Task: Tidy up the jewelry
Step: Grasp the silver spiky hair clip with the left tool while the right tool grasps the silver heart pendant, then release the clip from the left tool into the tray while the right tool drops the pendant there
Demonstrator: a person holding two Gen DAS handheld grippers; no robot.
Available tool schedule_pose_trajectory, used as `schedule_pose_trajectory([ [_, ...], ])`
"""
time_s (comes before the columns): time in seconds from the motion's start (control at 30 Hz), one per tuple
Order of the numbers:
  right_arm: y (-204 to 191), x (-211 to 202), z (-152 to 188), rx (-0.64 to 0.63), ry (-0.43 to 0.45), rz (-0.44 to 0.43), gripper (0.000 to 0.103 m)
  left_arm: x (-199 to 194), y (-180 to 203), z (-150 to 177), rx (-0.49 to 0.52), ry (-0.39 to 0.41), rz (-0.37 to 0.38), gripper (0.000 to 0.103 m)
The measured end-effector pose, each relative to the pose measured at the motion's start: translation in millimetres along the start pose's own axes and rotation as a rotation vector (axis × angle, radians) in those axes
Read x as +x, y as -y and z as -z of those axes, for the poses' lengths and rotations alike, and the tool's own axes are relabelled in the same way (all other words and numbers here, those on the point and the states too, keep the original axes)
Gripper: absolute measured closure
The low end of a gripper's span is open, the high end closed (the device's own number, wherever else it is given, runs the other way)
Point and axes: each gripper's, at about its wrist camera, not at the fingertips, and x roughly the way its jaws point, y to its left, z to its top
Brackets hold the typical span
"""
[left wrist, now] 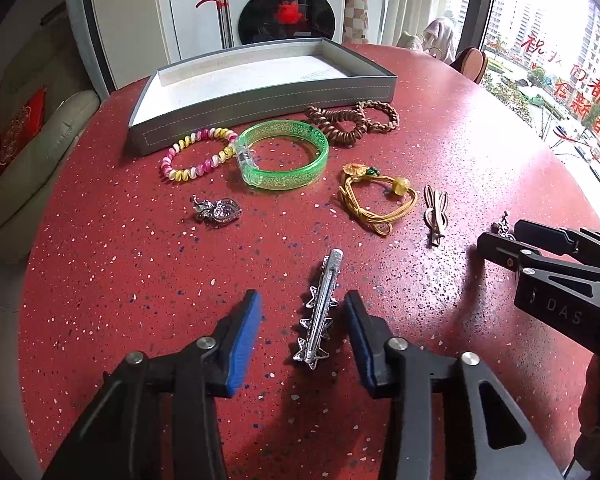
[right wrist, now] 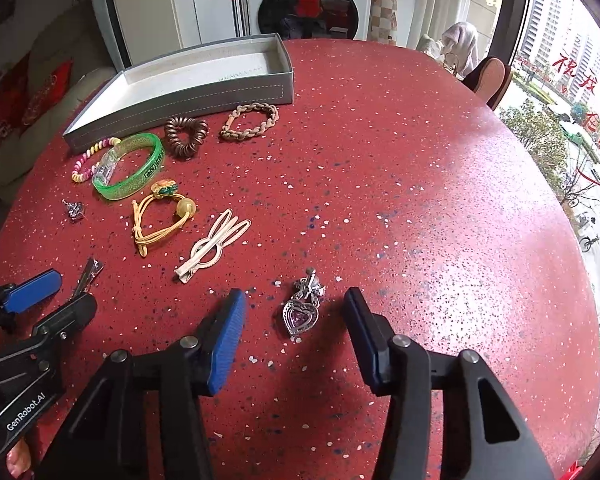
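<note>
From the left wrist view, the left gripper [left wrist: 302,312] hangs low over the red desk [left wrist: 140,280] with its jaws spread wide, holding nothing; a silver star clip [left wrist: 320,308] lies on the desk between the blue pads [left wrist: 244,340], apart from both. Ahead lie a heart pendant [left wrist: 217,210], a yellow cord tie [left wrist: 374,200] and a bunny clip [left wrist: 436,214]. Farther off sit a bead bracelet [left wrist: 198,154], a green bangle [left wrist: 284,154] touching it, a brown coil tie [left wrist: 338,122] and a braided bracelet [left wrist: 380,114], all just before the grey tray [left wrist: 260,106]. Nothing lies between the star clip and the jaws. The right gripper [left wrist: 500,236] reaches in from the right, jaws parted around something small, probably a second pendant, half hidden by its fingers.

From the right wrist view, the right gripper [right wrist: 296,312] has its jaws wide, gripping nothing, with a purple heart pendant [right wrist: 302,312] lying on the desk [right wrist: 420,200] between them, touching neither. The bunny clip [right wrist: 214,246] lies just left, then the cord tie [right wrist: 160,216], bangle [right wrist: 130,166], coil tie [right wrist: 186,136], braided bracelet [right wrist: 252,122] and tray [right wrist: 180,100]. The left gripper [right wrist: 66,286] enters at lower left, its jaws parted around the star clip [right wrist: 88,274].
</note>
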Motion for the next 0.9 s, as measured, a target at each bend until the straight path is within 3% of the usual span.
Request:
schedule_pose_trajectory([
  [0.03,0,0,0,-0.001,-0.001,-0.002,0.062,0,1,0,0.005,0.0,0.003,0.065],
  [0.07,0,-1,0,-0.002,-0.002,-0.001,0.064,-1,1,-1,0.009,0.001,0.007,0.069],
  [0.13,1,-1,-1,-0.002,-0.002,-0.011,0.081,-1,1,-1,0.006,-0.004,0.033,0.07],
  [0.17,2,-1,-1,0.001,-0.002,-0.017,0.084,-2,1,-1,0.003,-0.004,0.048,0.071],
  [0.4,7,-12,-8,0.029,0.026,-0.107,0.084,-17,-6,-7,-0.034,0.011,0.114,0.073],
  [0.57,10,-31,-34,0.066,0.067,-0.211,0.084,-34,-22,-23,-0.077,0.032,0.143,0.073],
  [0.77,-2,-48,-86,0.016,0.121,-0.271,0.084,-54,-46,-67,-0.128,0.071,0.158,0.073],
  [0.9,-16,-52,-125,-0.034,0.151,-0.296,0.084,-59,-64,-107,-0.158,0.127,0.104,0.073],
])
